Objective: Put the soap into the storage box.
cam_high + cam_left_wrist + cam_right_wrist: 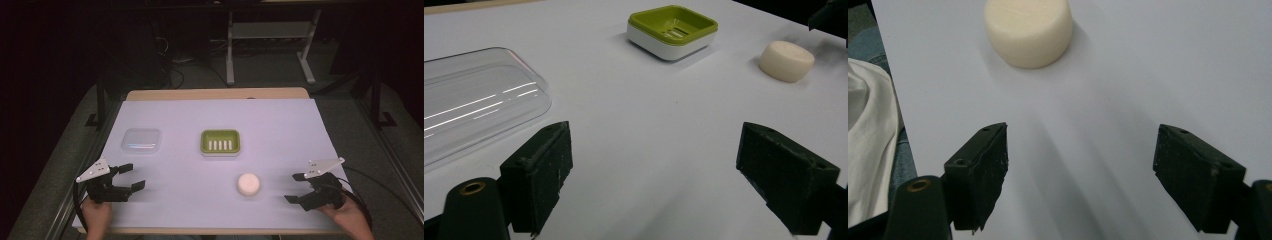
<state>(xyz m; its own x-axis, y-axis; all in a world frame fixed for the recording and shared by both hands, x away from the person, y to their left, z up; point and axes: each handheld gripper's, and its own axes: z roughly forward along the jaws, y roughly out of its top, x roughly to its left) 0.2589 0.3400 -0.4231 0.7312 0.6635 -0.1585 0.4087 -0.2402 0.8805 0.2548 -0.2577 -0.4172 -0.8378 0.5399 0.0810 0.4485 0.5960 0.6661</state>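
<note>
The round, cream-white bar of soap (248,184) lay on the white table cover (280,130), near the right gripper (298,188) and straight ahead of its jaws, which stood wide apart with nothing between them. The left gripper (135,176) was likewise spread and empty, resting near a clear, glossy plastic lid (141,140) with rounded corners. Between lid and soap sat a green, slotted soap dish (220,142) on a white base.

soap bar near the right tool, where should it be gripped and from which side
Grip the soap bar across its curved side wall, coming from its right with the open right tool. It lies flat, a low round puck standing free on the white sheet, so both pads could probably straddle it.
</note>
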